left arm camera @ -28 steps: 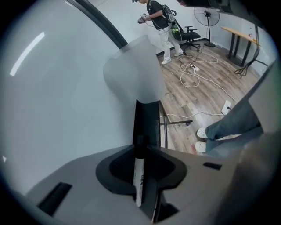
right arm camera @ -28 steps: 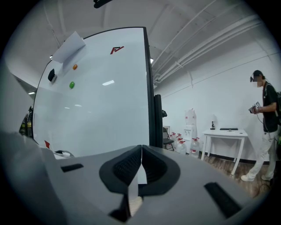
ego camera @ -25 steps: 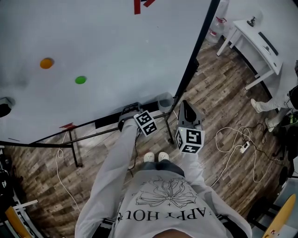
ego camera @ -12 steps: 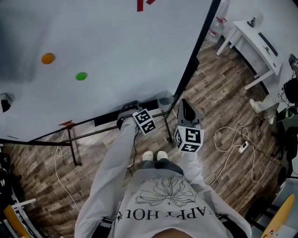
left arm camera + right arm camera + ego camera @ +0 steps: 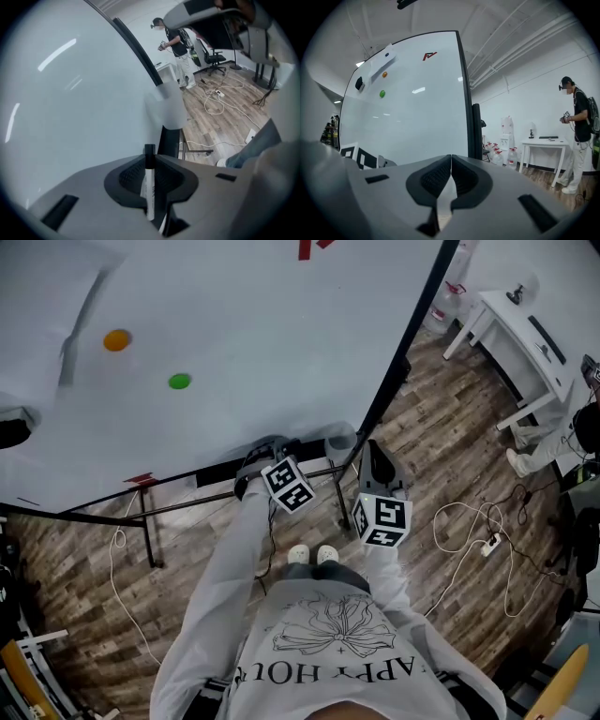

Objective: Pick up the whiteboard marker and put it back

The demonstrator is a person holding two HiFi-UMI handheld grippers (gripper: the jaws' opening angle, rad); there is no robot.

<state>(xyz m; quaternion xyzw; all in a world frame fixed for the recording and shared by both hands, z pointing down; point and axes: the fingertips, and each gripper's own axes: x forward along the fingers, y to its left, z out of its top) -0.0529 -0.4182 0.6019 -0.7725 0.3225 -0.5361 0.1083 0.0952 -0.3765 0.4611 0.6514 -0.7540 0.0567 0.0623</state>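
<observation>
Left hand-held gripper (image 5: 150,157): its jaws are clamping a white-barrelled whiteboard marker with a black cap (image 5: 149,187), the cap poking out just past the jaw tips.
Marker's place: it is sitting upright between the left jaws, close to the large white whiteboard (image 5: 70,93) and near a translucent cup (image 5: 166,105) at the board's lower corner.
Right hand-held gripper (image 5: 451,161): its jaws are pressing together on nothing, and it is hanging beside the left one over the wood-plank floor (image 5: 450,427).
Board: an orange round magnet (image 5: 116,339) and a green round magnet (image 5: 179,382) are sticking to it.
</observation>
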